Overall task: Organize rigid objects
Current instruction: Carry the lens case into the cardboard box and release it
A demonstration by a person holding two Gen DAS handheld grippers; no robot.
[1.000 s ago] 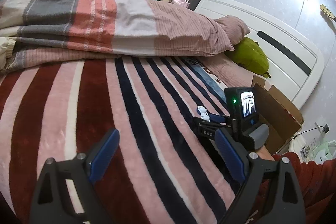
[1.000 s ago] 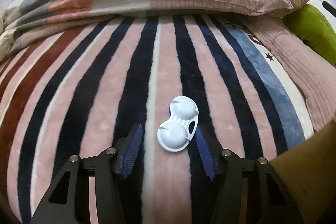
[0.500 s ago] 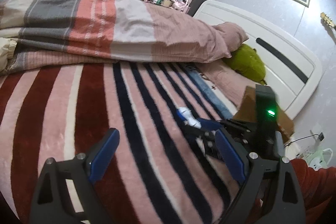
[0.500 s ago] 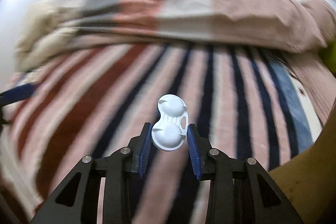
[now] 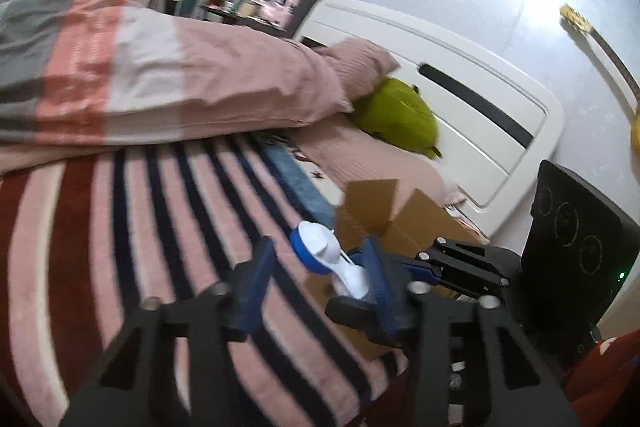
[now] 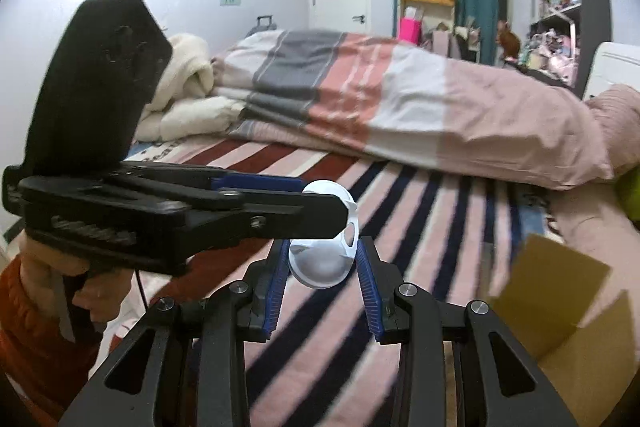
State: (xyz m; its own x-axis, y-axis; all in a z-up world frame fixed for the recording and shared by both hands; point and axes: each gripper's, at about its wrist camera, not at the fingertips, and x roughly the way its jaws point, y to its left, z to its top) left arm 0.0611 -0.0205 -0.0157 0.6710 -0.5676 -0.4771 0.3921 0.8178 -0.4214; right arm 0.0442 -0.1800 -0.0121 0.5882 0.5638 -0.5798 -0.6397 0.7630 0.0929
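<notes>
One white case (image 6: 324,259), two-lobed with a blue underside, is on record. One cardboard box (image 5: 404,223) sits at the bed's edge. One striped blanket (image 5: 120,227) covers the bed, with one folded quilt (image 6: 360,99) and one green pillow (image 5: 396,115) beyond it.

Right gripper (image 6: 323,281): jaws closed on the case, pads pressing its near lobe on both sides; the case is held in the air above the blanket. Left gripper (image 5: 316,279): jaws apart, narrower than a second ago; the case's far lobe lies between its fingers. Contact cannot be confirmed.

Change from one second ago: the case lay flat on the blanket between the right gripper's open fingers; it is now lifted and presented to the left gripper, which has moved in beside the right. The box now lies just behind the case in the left view.
</notes>
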